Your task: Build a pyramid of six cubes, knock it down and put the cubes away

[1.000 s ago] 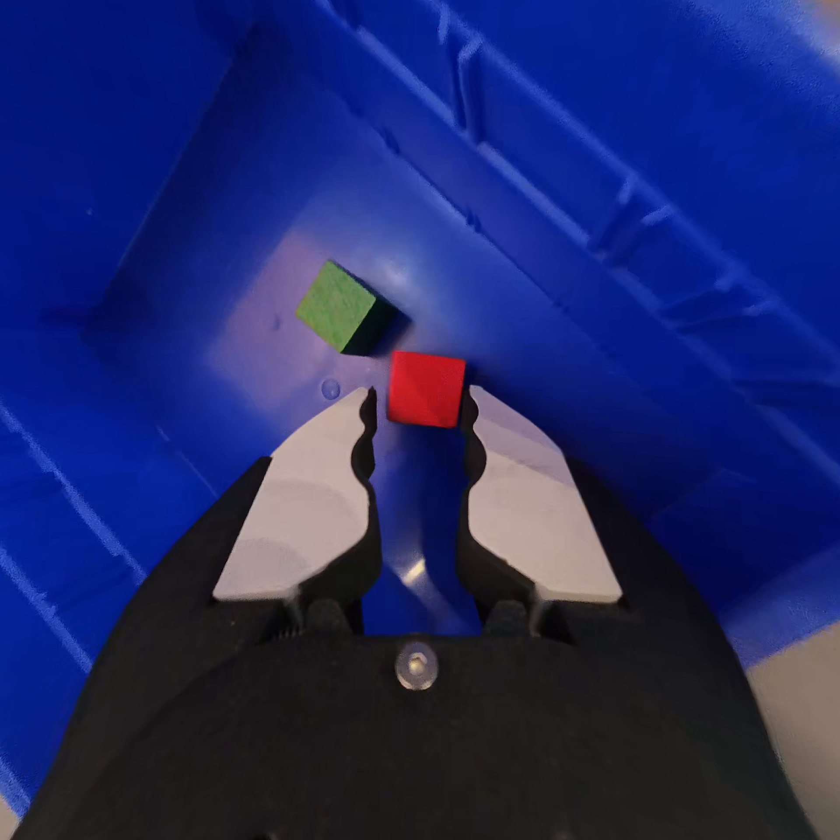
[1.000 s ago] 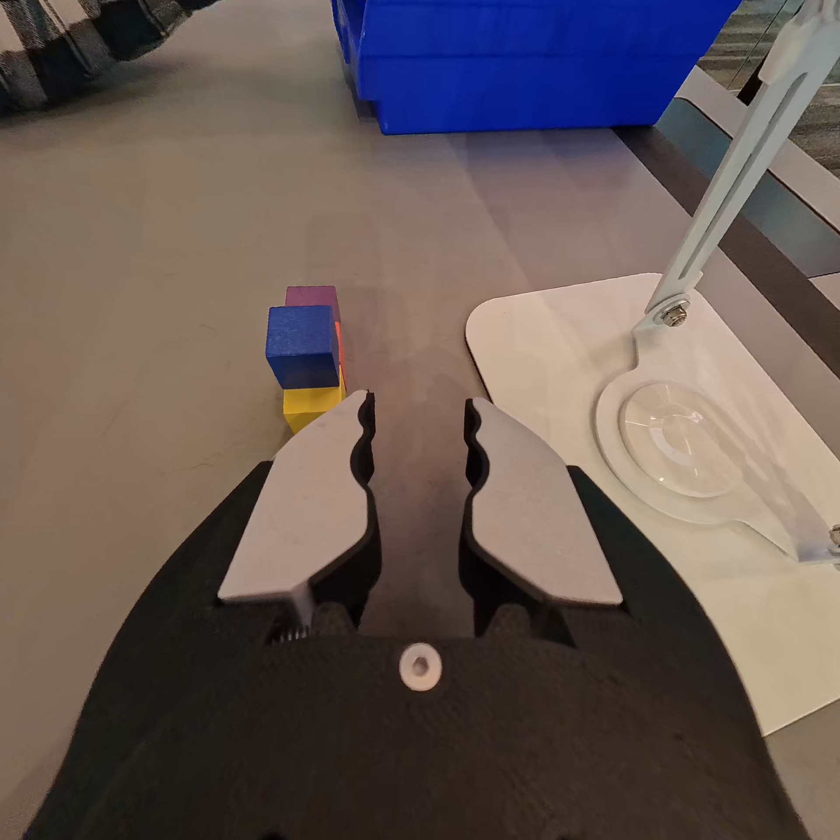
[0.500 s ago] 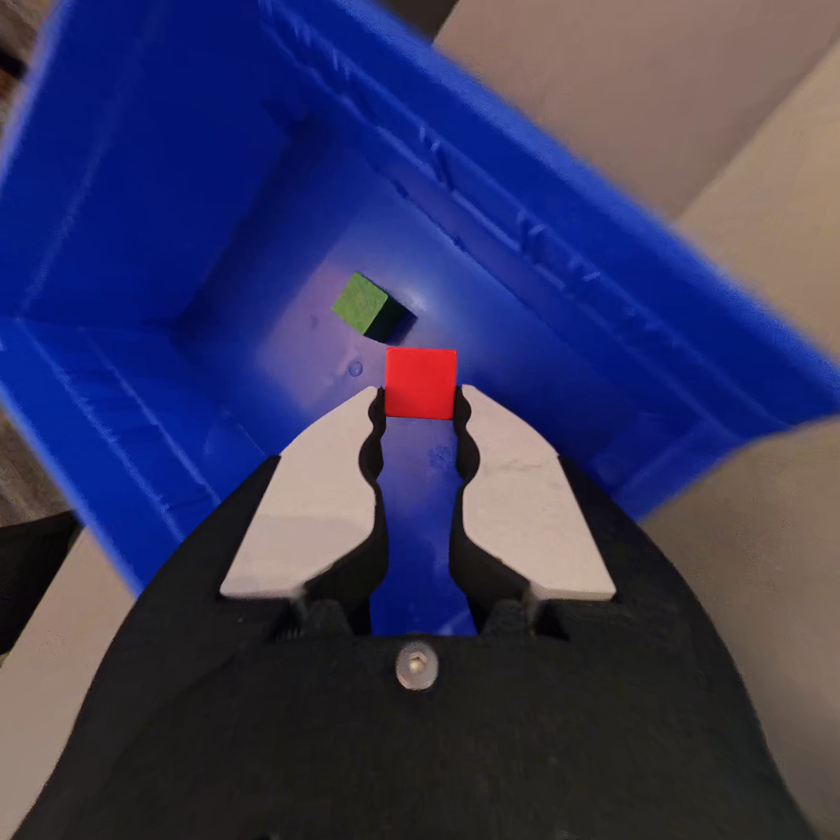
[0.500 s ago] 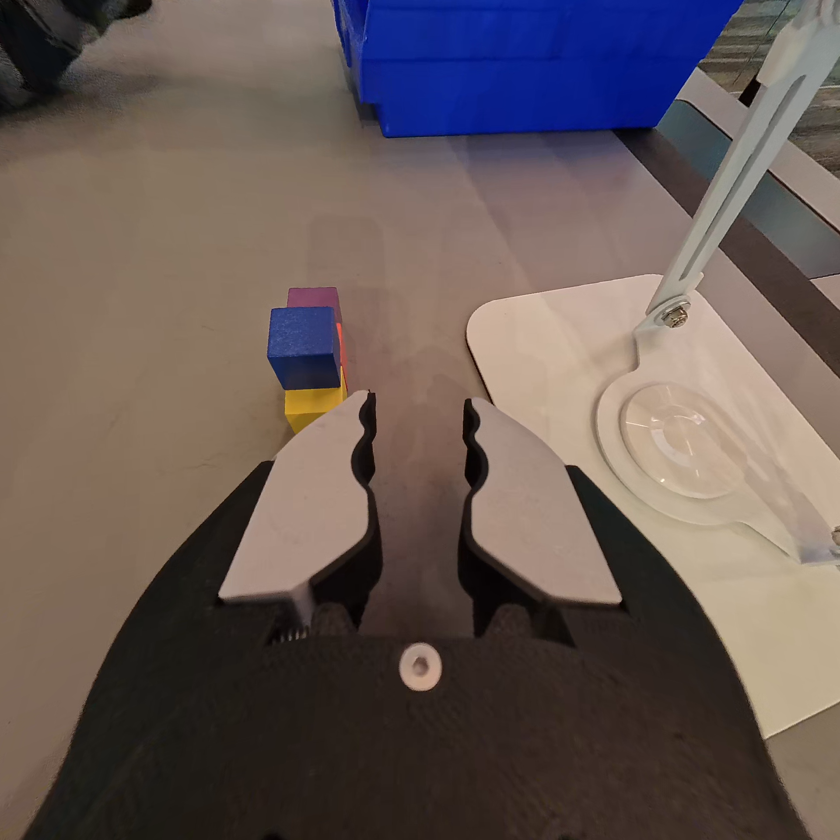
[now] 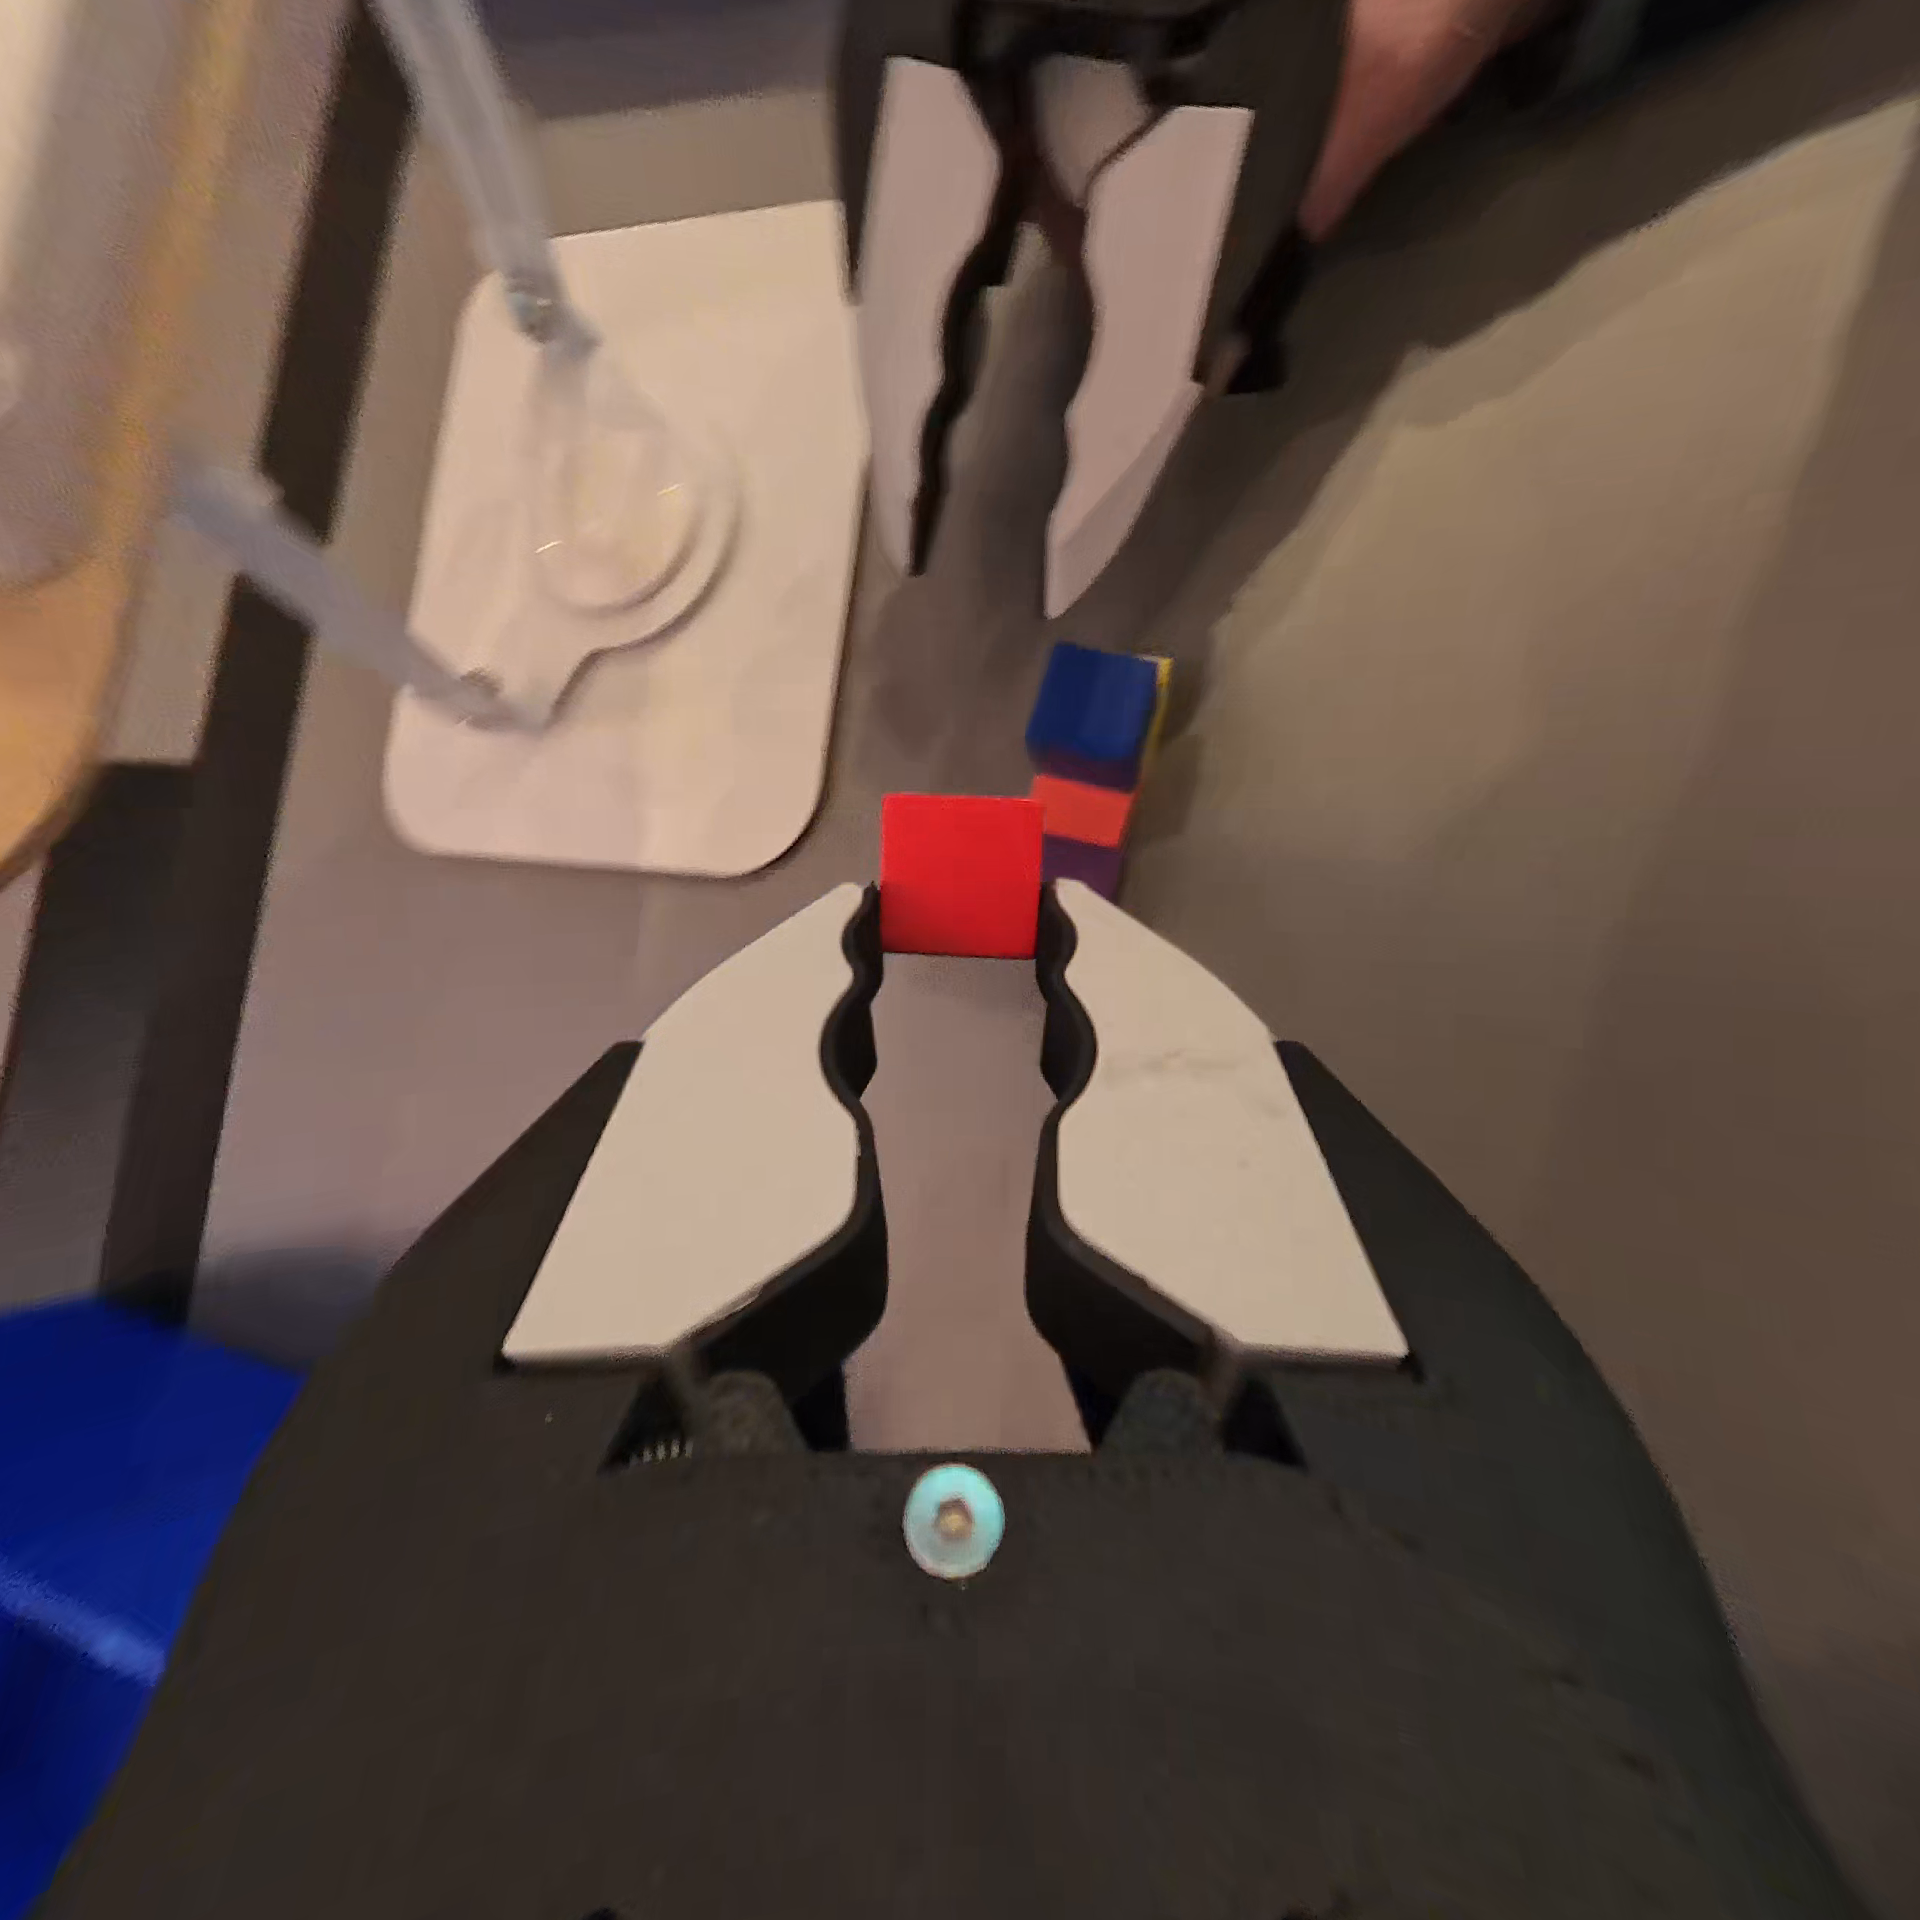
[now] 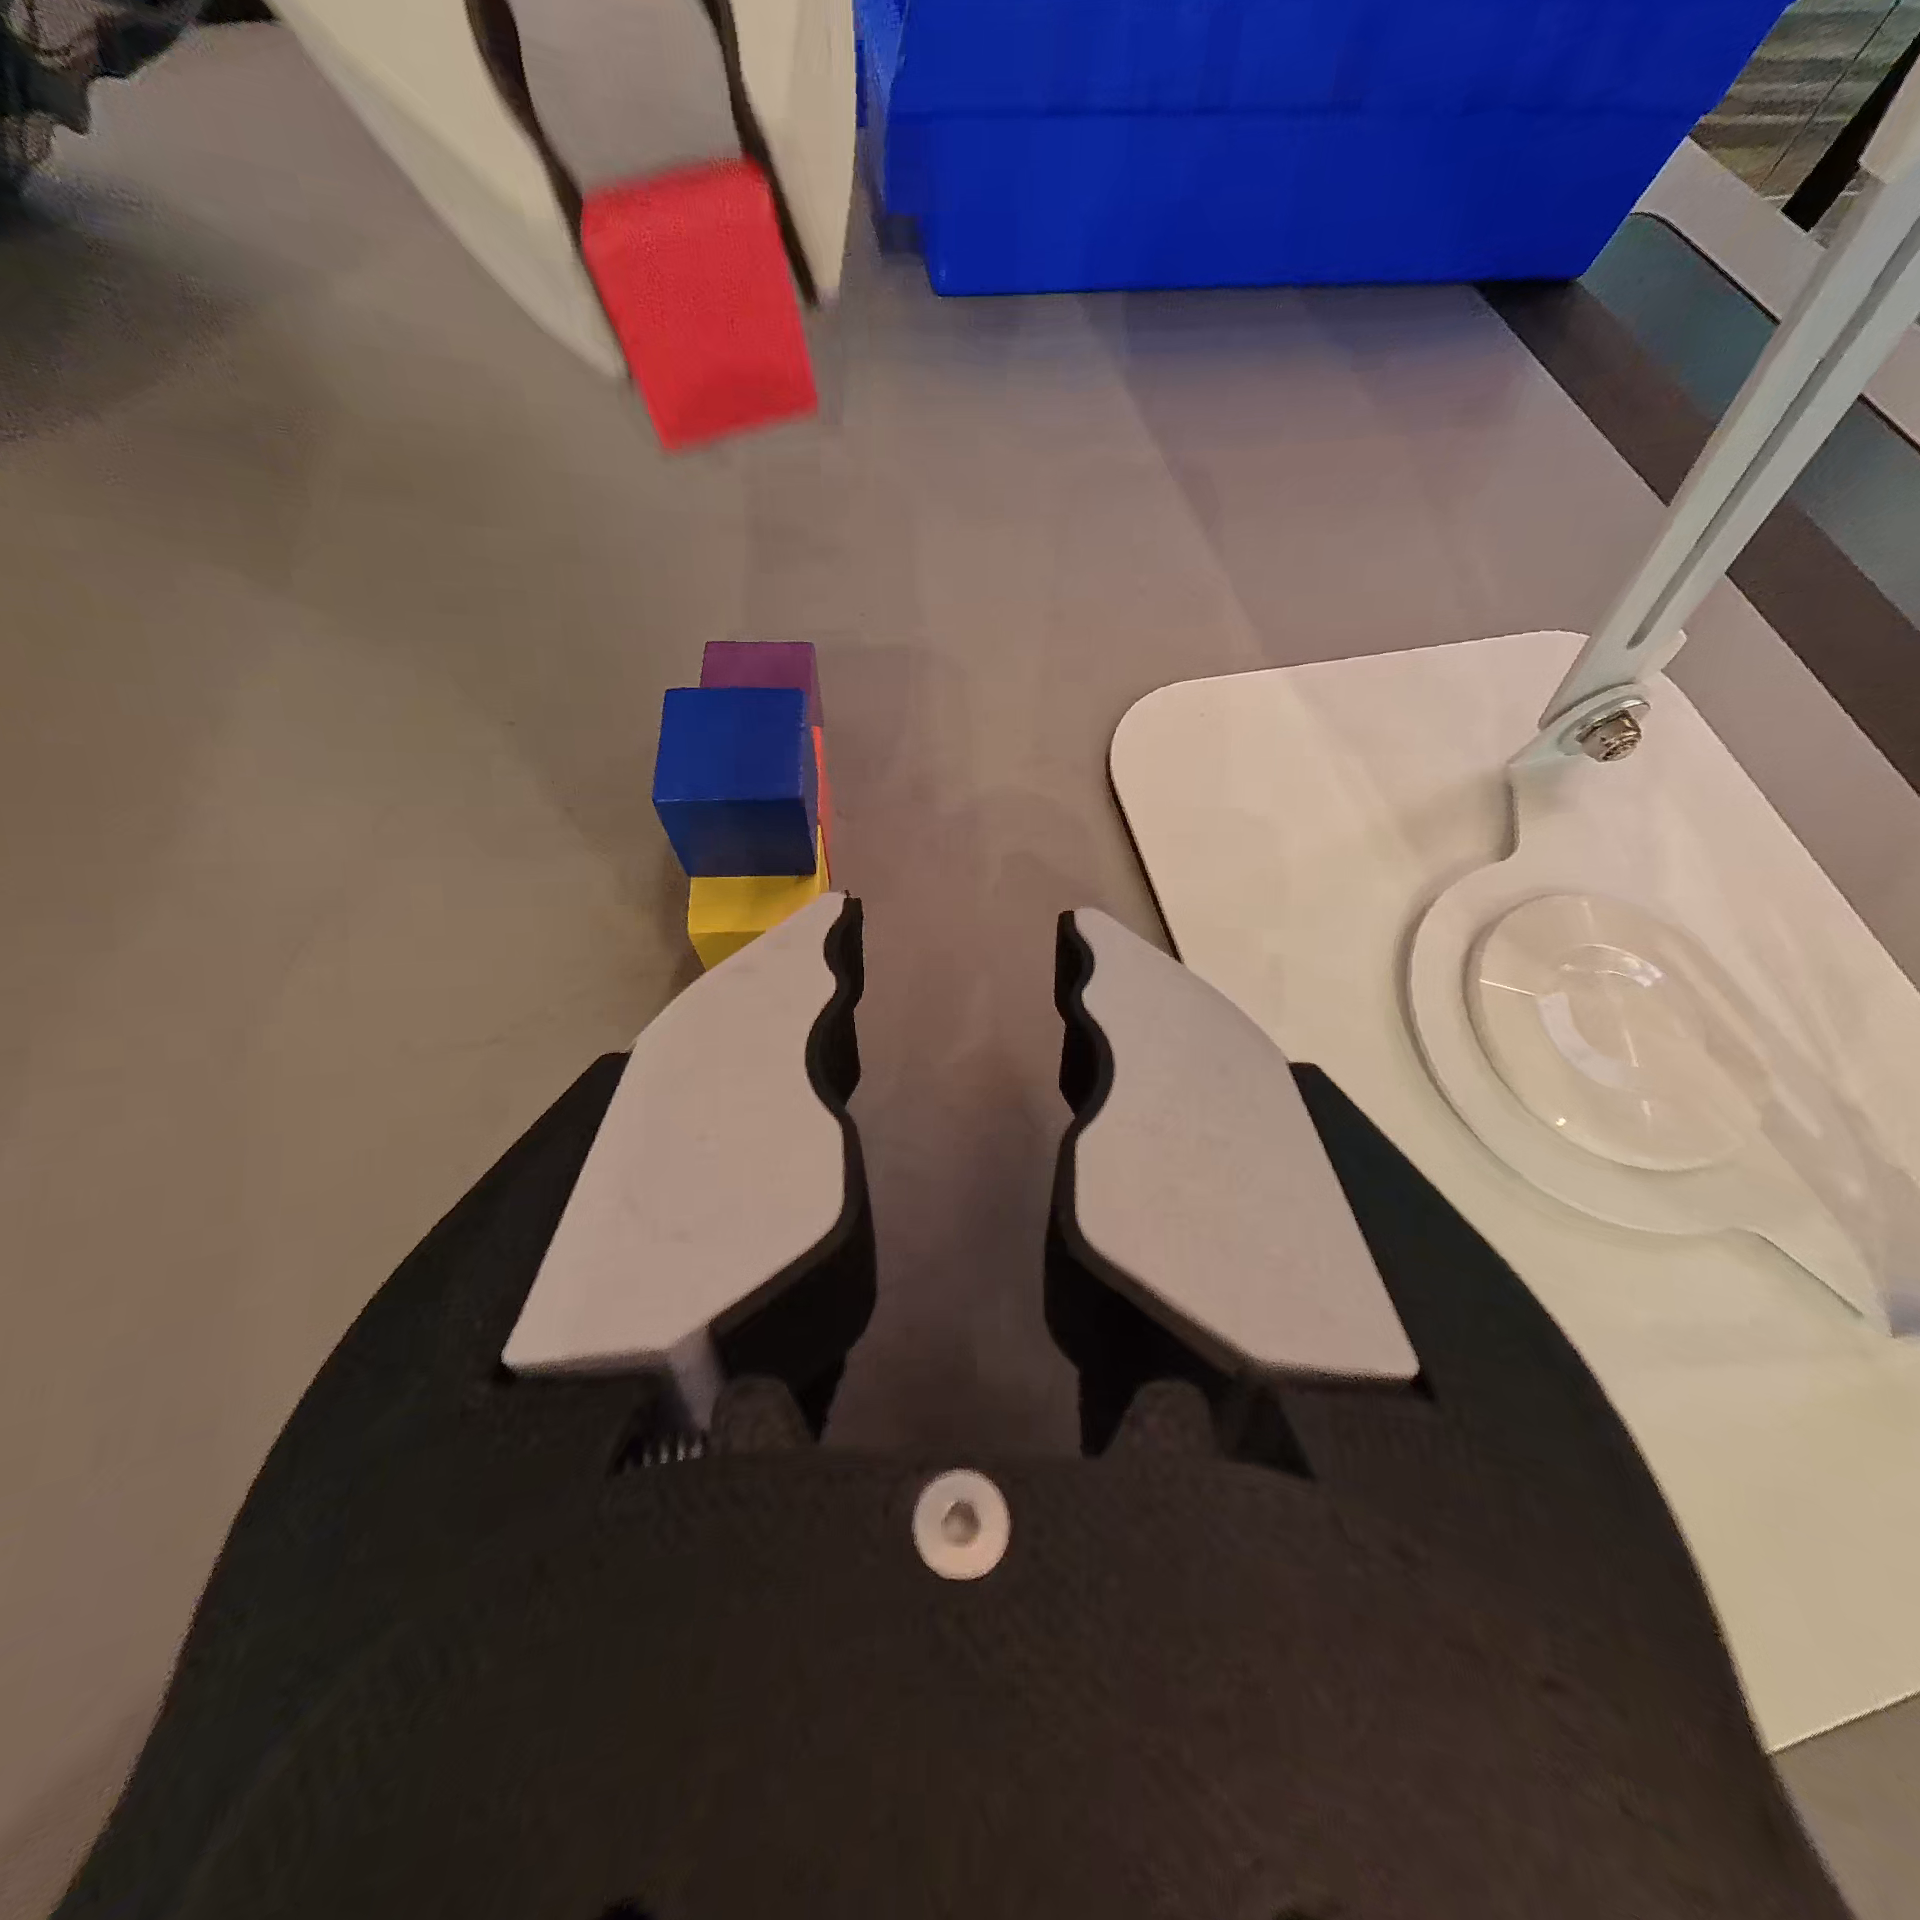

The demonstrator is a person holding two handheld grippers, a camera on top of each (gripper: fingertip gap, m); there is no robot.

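My left gripper [image 5: 960,914] is shut on a red cube [image 5: 958,871], both pads pressed on its sides, held above the grey table. The right wrist view shows that cube [image 6: 707,301] between the left gripper's fingers in the air at the upper left. On the table a blue cube [image 6: 736,774] rests on a yellow cube [image 6: 732,914], with an orange cube [image 5: 1081,808] and a purple cube [image 6: 758,667] in the same row behind. My right gripper [image 6: 958,925] is open and empty, just right of the yellow cube; it also shows at the top of the left wrist view [image 5: 982,582].
A blue bin [image 6: 1247,156] stands at the far side of the table. A white base plate [image 6: 1351,831] with a clear disc [image 6: 1590,1018] and a slanted white arm [image 6: 1766,416] lies to the right. A dark table edge strip [image 6: 1683,343] runs beyond it. The left gripper's tips are roughly 11 cm from the right gripper's.
My left gripper closed on the red cube inside the blue bin, lifted it out and swung over to the cube stack. The green cube stayed in the bin. My right gripper barely moved.
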